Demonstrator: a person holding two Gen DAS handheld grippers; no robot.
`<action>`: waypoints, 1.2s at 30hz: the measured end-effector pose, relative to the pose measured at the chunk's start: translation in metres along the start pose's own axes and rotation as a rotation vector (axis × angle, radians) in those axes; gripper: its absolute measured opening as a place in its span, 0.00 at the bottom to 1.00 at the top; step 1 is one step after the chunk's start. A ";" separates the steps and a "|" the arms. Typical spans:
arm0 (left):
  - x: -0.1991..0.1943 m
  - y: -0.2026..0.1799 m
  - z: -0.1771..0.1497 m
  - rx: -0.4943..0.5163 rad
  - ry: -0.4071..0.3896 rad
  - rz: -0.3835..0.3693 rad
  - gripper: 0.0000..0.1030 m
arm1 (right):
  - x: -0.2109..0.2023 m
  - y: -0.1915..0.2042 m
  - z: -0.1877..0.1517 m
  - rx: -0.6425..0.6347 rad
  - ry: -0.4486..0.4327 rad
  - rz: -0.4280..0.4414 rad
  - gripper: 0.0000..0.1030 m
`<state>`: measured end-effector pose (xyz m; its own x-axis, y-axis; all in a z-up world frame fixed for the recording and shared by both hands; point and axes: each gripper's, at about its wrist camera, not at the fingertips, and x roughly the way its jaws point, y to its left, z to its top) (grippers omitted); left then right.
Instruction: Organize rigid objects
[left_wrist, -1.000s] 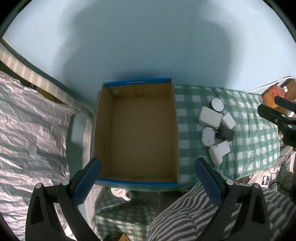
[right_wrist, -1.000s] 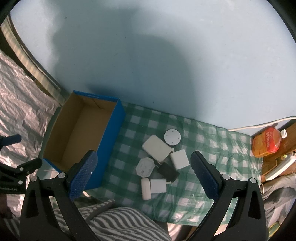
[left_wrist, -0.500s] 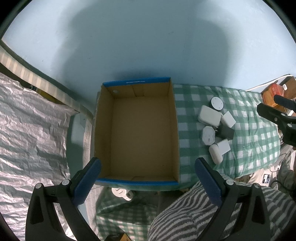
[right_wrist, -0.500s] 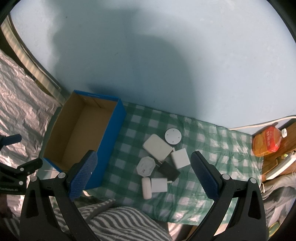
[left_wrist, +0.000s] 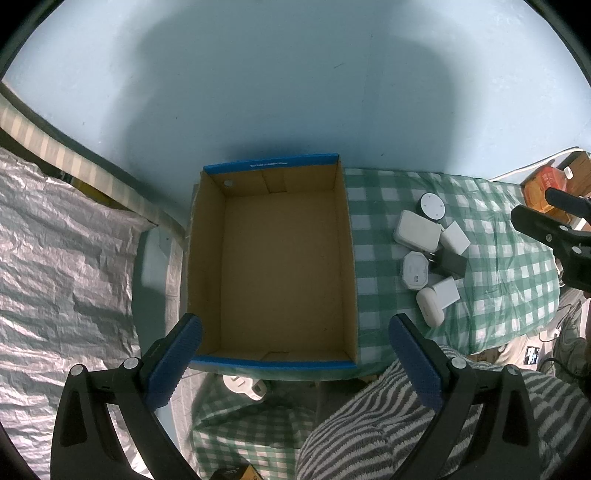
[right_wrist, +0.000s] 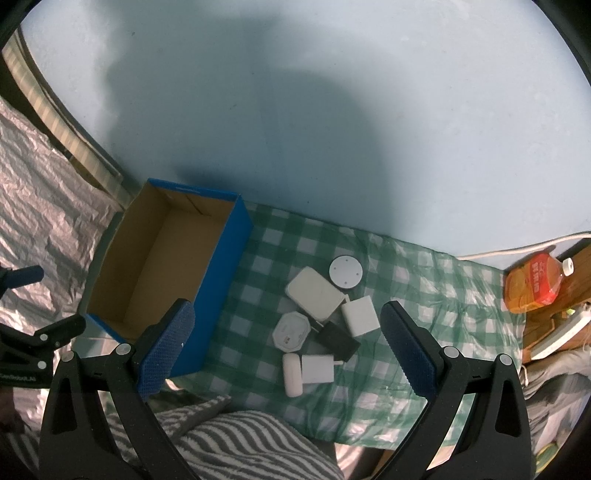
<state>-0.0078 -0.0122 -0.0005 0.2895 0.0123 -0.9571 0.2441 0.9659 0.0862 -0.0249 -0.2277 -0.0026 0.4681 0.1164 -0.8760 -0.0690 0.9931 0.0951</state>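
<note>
In the left wrist view, the left gripper (left_wrist: 295, 354) hangs over the empty cardboard box (left_wrist: 273, 266), its jaws wide apart and holding nothing. In the right wrist view, the right gripper (right_wrist: 284, 350) is wide too, with nothing in it. Below it, a pile of small white gadgets (right_wrist: 325, 317) lies on the green checked cloth (right_wrist: 424, 317), just beside the box.
</note>
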 end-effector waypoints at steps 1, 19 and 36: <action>0.000 0.000 0.000 0.001 0.000 0.001 0.99 | 0.000 0.000 0.000 0.000 0.001 0.000 0.98; -0.001 -0.002 -0.001 0.005 -0.001 0.000 0.99 | 0.000 0.001 0.000 0.001 0.001 -0.001 0.98; 0.008 0.005 -0.007 -0.020 0.014 0.017 0.99 | 0.009 0.000 -0.006 0.018 0.024 0.023 0.98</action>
<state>-0.0108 -0.0051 -0.0098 0.2803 0.0318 -0.9594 0.2211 0.9704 0.0967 -0.0258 -0.2266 -0.0127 0.4455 0.1393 -0.8844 -0.0635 0.9902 0.1240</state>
